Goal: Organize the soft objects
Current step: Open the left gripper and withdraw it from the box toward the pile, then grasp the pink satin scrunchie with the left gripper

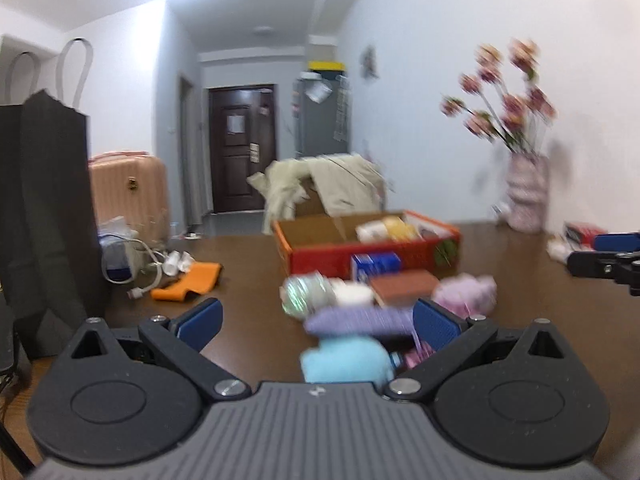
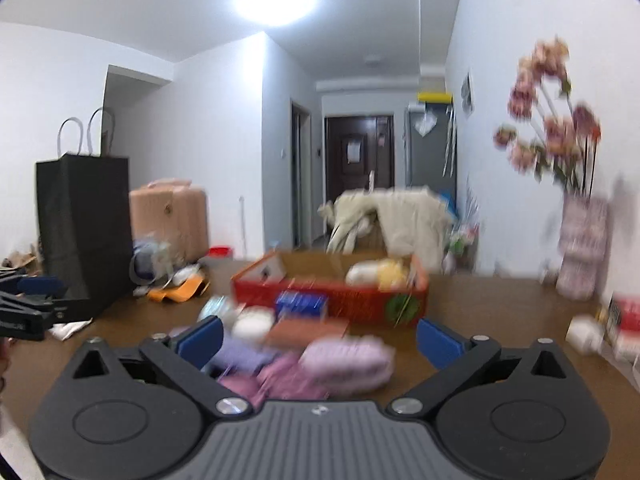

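A red cardboard box [image 1: 360, 256] stands on the brown table and holds a white and a yellow soft item [image 1: 394, 229]; it also shows in the right wrist view [image 2: 340, 300]. In front of it lies a blurred pile: a light blue plush [image 1: 344, 360], a lilac soft item [image 1: 356, 320], a pink fluffy item [image 1: 466, 292]. My left gripper [image 1: 318, 322] is open and empty above the pile. My right gripper [image 2: 320, 336] is open and empty over pink and lilac soft items [image 2: 344, 364].
A black paper bag [image 1: 44, 208] stands at the left. An orange cloth [image 1: 188, 282] and cables lie beside it. A blue carton [image 1: 376, 264], a brown flat box [image 1: 404, 284] and a clear round container [image 1: 306, 294] sit by the red box. A flower vase [image 1: 526, 196] stands right.
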The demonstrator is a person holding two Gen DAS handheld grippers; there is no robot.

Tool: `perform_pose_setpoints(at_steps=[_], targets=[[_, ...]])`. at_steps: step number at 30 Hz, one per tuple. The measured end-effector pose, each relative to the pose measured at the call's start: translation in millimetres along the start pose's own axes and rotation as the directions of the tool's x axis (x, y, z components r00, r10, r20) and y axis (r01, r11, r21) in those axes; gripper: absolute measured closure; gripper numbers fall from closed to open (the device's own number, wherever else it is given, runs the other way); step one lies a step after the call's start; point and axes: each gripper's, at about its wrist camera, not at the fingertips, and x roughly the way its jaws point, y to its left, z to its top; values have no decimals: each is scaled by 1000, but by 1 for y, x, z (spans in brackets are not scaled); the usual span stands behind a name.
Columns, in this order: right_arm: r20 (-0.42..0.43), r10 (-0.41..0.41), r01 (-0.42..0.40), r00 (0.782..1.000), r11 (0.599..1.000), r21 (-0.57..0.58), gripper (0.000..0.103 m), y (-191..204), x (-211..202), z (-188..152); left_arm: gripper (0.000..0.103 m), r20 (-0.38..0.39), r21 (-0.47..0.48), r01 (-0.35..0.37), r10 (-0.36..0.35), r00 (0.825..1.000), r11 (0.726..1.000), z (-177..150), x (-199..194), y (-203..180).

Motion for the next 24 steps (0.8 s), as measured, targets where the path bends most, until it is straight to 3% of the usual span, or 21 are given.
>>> perform_pose_setpoints(at_steps=[4, 11, 15, 16, 18, 22, 24], targets=[[-98, 79, -77, 992, 997, 25, 0, 9, 2, -24, 0, -33, 28, -2, 3, 999, 1000, -7, 6, -3], [-119, 54, -45, 991, 996, 78, 2, 0, 17, -26, 0, -42, -64, 9, -11, 999, 998, -7, 22, -5], [-133, 62, -43, 989, 989, 139, 17, -11, 39, -20, 2, -67, -163, 105, -118, 991, 981, -4, 42, -18], [-143, 68, -47, 987, 989, 141, 21, -13, 47, -18, 6, -87, -174, 130, -147, 985, 976, -5, 49, -23], [-165, 81, -58, 983, 988, 141, 36, -16, 66, -15, 25, -146, -173, 159, -185, 972, 972, -8, 70, -36], [-200, 111, -84, 973, 987, 137, 52, -17, 103, -8, 42, -231, -195, 186, -229, 946, 963, -14, 105, -53], [-211, 129, -102, 969, 986, 135, 56, -15, 119, -5, 61, -249, -178, 203, -244, 937, 963, -19, 115, -60]])
